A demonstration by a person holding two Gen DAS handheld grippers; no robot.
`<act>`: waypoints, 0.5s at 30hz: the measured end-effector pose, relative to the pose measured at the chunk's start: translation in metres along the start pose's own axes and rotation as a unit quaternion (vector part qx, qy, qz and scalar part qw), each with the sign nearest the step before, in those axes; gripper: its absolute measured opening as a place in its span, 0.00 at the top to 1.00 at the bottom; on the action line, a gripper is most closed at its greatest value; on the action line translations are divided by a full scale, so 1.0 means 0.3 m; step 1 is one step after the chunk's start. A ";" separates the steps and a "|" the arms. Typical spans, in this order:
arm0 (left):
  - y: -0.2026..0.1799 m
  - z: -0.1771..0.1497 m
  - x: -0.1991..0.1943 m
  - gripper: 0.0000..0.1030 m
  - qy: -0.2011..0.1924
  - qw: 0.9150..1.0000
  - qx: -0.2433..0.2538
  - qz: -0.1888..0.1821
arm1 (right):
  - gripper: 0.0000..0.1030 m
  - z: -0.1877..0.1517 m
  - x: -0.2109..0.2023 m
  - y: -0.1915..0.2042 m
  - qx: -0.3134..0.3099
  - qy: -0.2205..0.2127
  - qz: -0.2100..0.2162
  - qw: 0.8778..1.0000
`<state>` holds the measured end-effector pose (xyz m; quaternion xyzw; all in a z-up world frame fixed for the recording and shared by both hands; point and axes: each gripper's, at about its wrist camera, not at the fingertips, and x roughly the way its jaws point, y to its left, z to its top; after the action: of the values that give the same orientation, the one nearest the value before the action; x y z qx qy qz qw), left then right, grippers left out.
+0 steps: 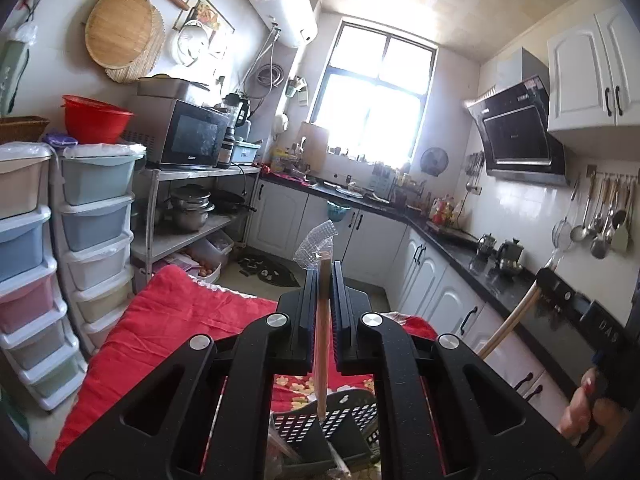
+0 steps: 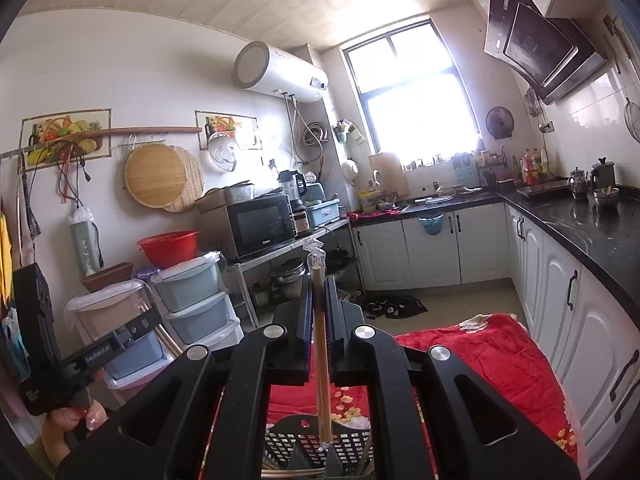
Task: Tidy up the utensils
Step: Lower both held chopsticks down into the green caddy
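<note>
My left gripper (image 1: 323,274) is shut on a pair of wooden chopsticks (image 1: 322,340) in a clear plastic wrapper (image 1: 316,240). They stand upright, and their lower end hangs over a black perforated utensil basket (image 1: 352,412). My right gripper (image 2: 319,284) is shut the same way on another wrapped pair of chopsticks (image 2: 321,360), whose lower tip is above the same basket (image 2: 348,440). The basket sits on a red cloth (image 2: 480,360). Each view shows the other gripper off to its side, held by a hand (image 1: 580,408).
Stacked plastic drawers (image 1: 96,208) stand on the left, with a shelf and microwave (image 1: 188,136) beyond. A black counter (image 2: 592,232) over white cabinets runs along the right. Ladles and spoons hang on a wall rail (image 1: 604,216).
</note>
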<state>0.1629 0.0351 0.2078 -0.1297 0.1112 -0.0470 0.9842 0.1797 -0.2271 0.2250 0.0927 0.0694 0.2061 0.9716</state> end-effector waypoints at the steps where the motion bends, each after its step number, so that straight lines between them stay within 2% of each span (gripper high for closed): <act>1: 0.001 -0.005 0.007 0.97 0.001 1.000 0.002 0.000 | 0.94 0.001 0.003 0.002 0.000 -0.001 -0.001 1.000; 7: 0.002 -0.045 0.046 0.97 0.015 1.000 0.022 0.005 | 0.94 -0.009 0.029 -0.009 -0.002 0.001 -0.005 1.000; 15: 0.032 -0.120 0.086 0.96 0.035 0.999 0.019 0.008 | 0.94 -0.103 0.120 -0.041 0.005 0.035 -0.006 0.999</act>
<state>0.1803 0.0324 0.1661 -0.1082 0.1462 -0.0456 0.9823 0.2117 -0.2185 0.1889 0.0900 0.1049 0.2033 0.9693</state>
